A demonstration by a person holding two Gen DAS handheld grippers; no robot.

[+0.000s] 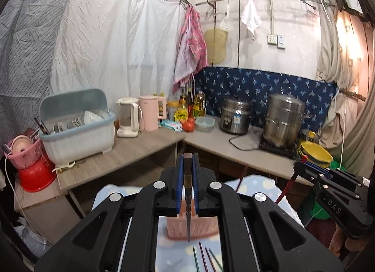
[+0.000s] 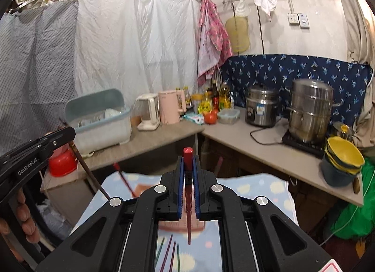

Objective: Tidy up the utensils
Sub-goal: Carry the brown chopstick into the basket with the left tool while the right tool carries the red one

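My left gripper is shut on a dark brown chopstick that points down over a pink slotted holder on the blue spotted cloth. My right gripper is shut on a red chopstick, its tip above the cloth. Several loose coloured chopsticks lie on the cloth below; they also show in the right wrist view. The right gripper appears at the right of the left wrist view, the left gripper at the left of the right wrist view.
An L-shaped counter carries a dish rack, two kettles, bottles, a rice cooker and a steel steamer pot. Yellow bowls stack at the right. A pink basket and red basin sit at the left.
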